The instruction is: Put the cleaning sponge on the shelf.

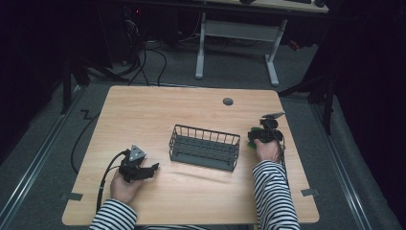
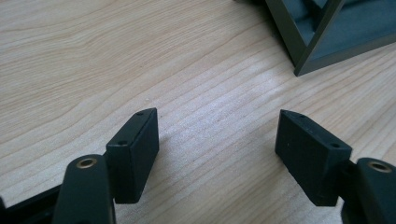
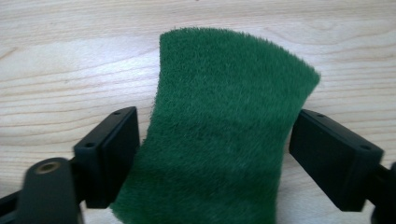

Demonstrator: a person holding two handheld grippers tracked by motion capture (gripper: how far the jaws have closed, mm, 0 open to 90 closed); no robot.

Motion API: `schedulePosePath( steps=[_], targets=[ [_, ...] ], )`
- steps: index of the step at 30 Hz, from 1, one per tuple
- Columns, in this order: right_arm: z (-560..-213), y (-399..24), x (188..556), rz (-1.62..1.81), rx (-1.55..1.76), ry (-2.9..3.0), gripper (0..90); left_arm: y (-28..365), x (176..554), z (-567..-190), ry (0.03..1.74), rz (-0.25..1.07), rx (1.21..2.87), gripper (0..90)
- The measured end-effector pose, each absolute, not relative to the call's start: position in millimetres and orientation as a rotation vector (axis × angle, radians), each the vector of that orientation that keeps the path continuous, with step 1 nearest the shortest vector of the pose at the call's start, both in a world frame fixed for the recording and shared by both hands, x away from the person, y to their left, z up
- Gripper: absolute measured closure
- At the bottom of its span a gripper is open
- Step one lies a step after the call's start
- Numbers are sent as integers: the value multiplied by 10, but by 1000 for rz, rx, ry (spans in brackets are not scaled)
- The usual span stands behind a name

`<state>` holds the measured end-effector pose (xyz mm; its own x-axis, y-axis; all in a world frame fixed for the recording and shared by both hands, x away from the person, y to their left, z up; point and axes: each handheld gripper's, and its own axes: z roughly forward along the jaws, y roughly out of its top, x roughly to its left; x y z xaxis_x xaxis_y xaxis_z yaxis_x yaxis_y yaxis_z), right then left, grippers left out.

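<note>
Green scouring pad: fuzzy, fibrous, dark green, roughly rectangular, bowed into a gentle curve between the jaws of the right gripper. Left edge pressed against one jaw, right edge just beside the other; pinched or merely framed, cannot tell. Positioned over the pale wood bench, right of the dark wire basket. Left gripper released, jaws spread wide over bare bench, near the basket's corner.
</note>
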<state>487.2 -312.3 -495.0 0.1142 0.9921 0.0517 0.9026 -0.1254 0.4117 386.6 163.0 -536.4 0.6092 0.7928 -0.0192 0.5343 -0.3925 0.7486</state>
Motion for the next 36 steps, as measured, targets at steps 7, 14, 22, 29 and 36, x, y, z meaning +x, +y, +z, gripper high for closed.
schedulePosePath(
  steps=[7, 14, 22, 29, 36],
  targets=[
    [-4945, -3089, 4866, 471, 2099, 1891, 255, 1637, 3869, -5362, 1045, 436, 2088, 314],
    [-4868, -3097, 4818, 518, 2075, 1901, 265, 1629, 3867, -5362, 1040, 444, 2096, 313],
    [-4747, -3111, 4726, 610, 2002, 1939, 264, 1626, 3866, -5363, 1045, 446, 2093, 314],
    [-4630, -3100, 4670, 718, 1944, 1963, 266, 1622, 3865, -5363, 1048, 450, 2093, 310],
    [-4480, -3053, 4569, 805, 1873, 1983, 268, 1617, 3856, -5363, 1058, 454, 2090, 312]
  ],
)
